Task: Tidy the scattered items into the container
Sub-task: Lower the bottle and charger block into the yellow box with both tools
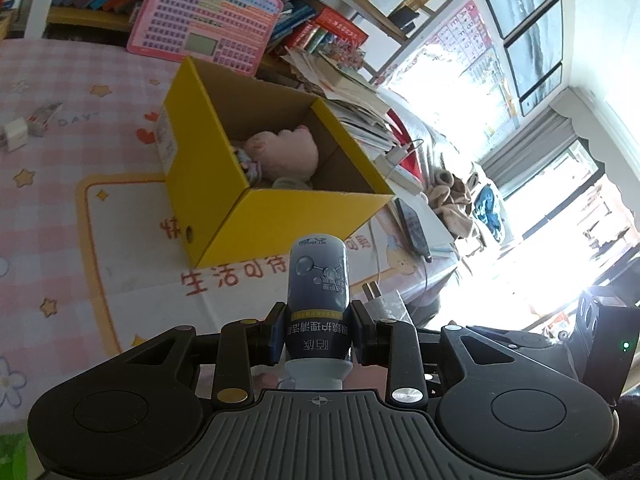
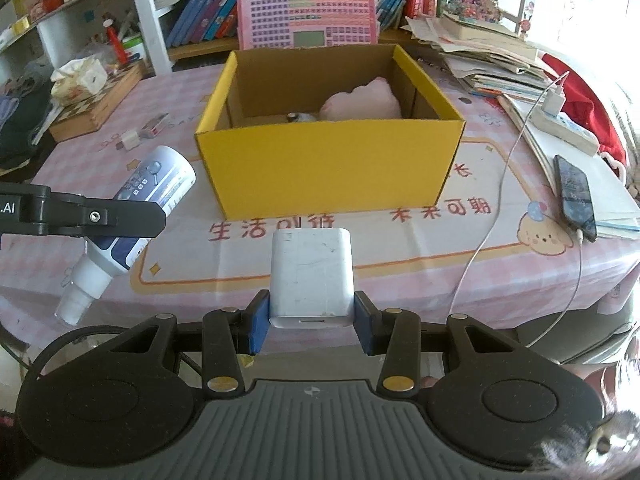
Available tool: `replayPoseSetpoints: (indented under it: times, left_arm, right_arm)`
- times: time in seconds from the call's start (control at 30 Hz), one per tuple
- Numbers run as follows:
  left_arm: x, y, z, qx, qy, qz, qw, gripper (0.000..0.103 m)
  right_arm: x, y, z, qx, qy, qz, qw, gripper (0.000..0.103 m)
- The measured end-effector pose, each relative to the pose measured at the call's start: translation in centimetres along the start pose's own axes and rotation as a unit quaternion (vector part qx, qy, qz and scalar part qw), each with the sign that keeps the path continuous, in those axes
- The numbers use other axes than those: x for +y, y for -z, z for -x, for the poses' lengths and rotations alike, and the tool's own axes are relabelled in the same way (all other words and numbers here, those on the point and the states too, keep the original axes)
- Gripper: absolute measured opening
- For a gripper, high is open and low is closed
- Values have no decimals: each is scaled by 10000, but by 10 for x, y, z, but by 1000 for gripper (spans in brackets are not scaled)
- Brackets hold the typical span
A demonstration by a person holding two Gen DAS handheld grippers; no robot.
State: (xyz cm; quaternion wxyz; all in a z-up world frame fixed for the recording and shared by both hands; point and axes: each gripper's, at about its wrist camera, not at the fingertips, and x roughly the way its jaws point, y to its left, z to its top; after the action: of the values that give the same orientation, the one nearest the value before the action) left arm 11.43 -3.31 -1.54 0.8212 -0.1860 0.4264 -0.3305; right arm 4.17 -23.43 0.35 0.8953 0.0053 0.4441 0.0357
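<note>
At nine o'clock in the right wrist view the left gripper (image 2: 120, 216) has its fingers clenched on a spray bottle (image 2: 136, 216), nozzle down, while at six o'clock the right gripper (image 2: 312, 320) grasps a white charger block (image 2: 311, 276). Both loads look mid-carry toward the yellow box (image 2: 328, 168) at twelve o'clock on the counter (image 2: 420, 248), where a pink plush toy (image 2: 362, 100) already lies. Next, each load must clear the near rim; open room shows inside at eleven o'clock.
</note>
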Motion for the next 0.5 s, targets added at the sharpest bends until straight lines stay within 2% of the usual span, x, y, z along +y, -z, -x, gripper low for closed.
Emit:
replayPoseSetpoints:
  times: [0.33, 0.5]
  left_arm:
    - [-12, -18, -21, -35, 121, -175, 9998, 31]
    - [-14, -31, -27, -161, 147, -188, 9996, 31]
  right_arm:
    - [-15, -17, -6, -87, 52, 37, 9999, 40]
    - [-22, -37, -11, -208, -14, 128, 9997, 40]
